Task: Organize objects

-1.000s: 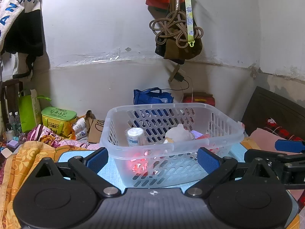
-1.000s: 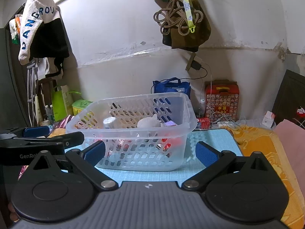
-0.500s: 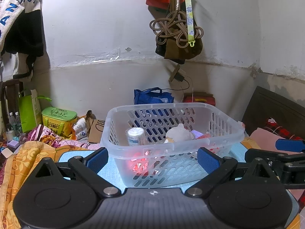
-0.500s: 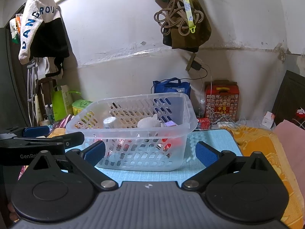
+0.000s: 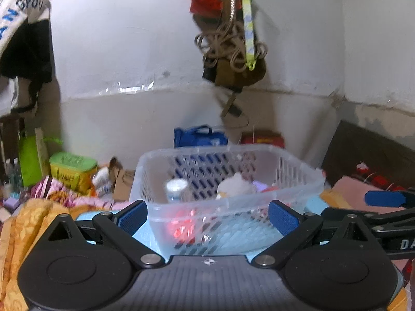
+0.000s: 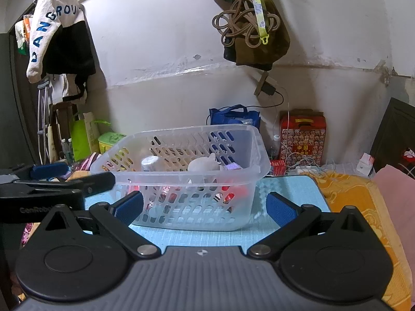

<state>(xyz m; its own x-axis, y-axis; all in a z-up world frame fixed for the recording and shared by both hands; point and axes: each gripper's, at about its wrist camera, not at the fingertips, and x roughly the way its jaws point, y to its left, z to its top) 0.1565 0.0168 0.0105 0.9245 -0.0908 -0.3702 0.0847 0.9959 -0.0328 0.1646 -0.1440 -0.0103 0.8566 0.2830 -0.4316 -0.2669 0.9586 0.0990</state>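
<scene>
A clear plastic basket [image 5: 233, 202] [image 6: 249, 155] stands on a light blue mat [image 6: 288, 186]. Inside it are a white-capped bottle [image 5: 177, 189] [image 6: 149, 162], a white plush toy [image 5: 237, 185] [image 6: 203, 165] and several small red and purple items. My left gripper [image 5: 207, 219] is open and empty, its blue pads just in front of the basket's near wall. My right gripper [image 6: 203, 206] is open and empty, a little in front of the basket. The left gripper also shows at the left of the right wrist view [image 6: 59, 178].
A blue bag [image 6: 234, 118] and a red patterned box [image 6: 302, 137] stand against the white wall behind the basket. A green tin [image 5: 72, 165] and clutter lie left. Orange cloth [image 6: 358, 207] covers the bed on the right. A brown bag with cord [image 6: 255, 36] hangs above.
The left wrist view has tilted up slightly and blurred, so the left gripper is moving. The right gripper has barely moved. Both stay open.
</scene>
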